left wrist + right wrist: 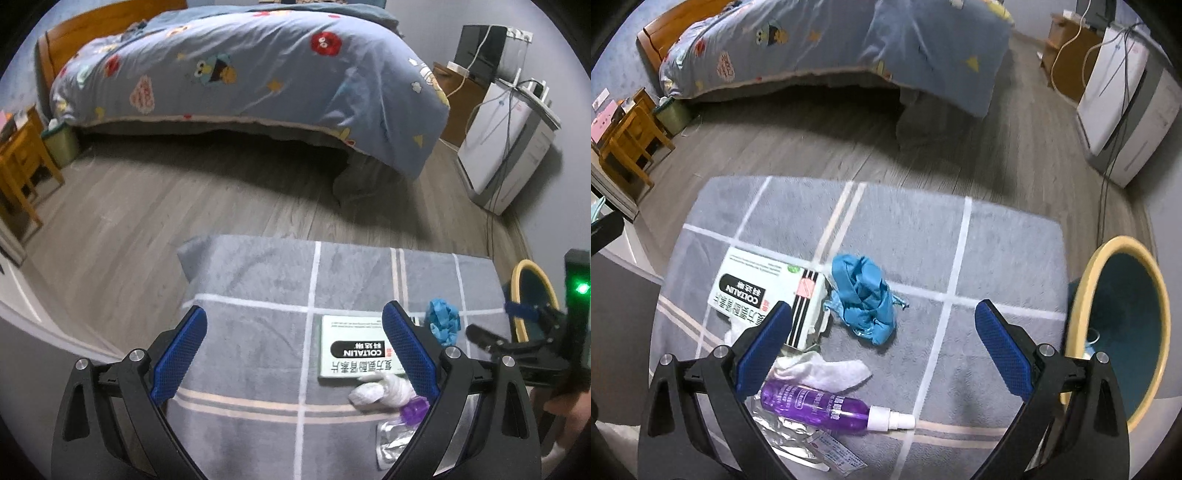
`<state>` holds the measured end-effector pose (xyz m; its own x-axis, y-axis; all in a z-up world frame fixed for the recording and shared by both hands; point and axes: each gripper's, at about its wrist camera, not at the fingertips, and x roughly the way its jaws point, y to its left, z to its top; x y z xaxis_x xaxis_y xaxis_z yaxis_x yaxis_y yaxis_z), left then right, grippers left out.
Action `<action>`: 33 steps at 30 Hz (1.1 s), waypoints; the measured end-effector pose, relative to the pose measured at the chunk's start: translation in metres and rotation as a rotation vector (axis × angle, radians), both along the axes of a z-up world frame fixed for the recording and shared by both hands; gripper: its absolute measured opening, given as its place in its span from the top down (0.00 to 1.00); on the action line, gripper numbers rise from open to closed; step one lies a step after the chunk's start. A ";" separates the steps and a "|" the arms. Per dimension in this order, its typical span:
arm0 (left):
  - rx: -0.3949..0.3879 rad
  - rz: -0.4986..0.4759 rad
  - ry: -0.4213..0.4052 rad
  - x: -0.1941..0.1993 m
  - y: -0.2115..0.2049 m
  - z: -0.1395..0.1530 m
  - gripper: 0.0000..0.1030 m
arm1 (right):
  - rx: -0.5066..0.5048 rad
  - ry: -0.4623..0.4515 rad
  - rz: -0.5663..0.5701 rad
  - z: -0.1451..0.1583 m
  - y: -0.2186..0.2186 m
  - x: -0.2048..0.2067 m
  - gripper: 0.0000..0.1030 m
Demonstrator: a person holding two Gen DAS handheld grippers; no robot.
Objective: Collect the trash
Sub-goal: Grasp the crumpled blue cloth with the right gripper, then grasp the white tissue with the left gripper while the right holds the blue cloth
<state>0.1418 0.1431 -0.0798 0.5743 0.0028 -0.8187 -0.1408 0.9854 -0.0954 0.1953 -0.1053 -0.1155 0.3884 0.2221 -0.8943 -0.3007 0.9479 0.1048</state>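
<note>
Left-wrist view. The left gripper (293, 349) hangs over a grey grid-lined rug (255, 280), its blue-padded jaws spread wide and holding nothing. Most of the span between the jaws shows bare rug; the trash lies toward the right finger. A white medicine box (351, 347) printed "COLTALIN" lies flat just inside that finger, with a crumpled white tissue (376, 393) touching its near edge. A purple bottle (417, 406) and a foil packet (393, 441) are partly hidden behind the finger. A crumpled blue glove (443, 319) lies just beyond the fingertip. At far right stands a yellow-rimmed bin (522, 295), with the right gripper (495, 328) in front of it.

Right-wrist view. The right gripper (882, 330) is likewise wide open and empty. The medicine box (757, 284) lies beside its left fingertip; the blue glove (864, 299) lies between the jaws, ahead of the pads. The tissue (831, 373), purple bottle (816, 406) and foil packet (798, 435) lie nearer the camera. The bin (1115, 317) stands off the rug's right edge, outside the right finger.
</note>
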 end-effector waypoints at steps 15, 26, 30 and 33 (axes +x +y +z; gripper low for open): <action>0.097 -0.054 0.126 0.018 -0.018 -0.048 0.08 | -0.004 0.091 0.027 -0.049 0.016 0.020 0.33; 0.126 -0.170 0.238 0.019 -0.039 -0.084 0.08 | 0.077 0.140 0.009 -0.048 0.003 0.026 0.62; 0.183 -0.266 0.308 0.016 -0.060 -0.105 0.08 | 0.100 0.149 -0.001 -0.045 -0.001 0.028 0.62; 0.259 -0.324 0.331 0.017 -0.076 -0.117 0.08 | 0.122 0.152 -0.011 -0.041 -0.006 0.028 0.62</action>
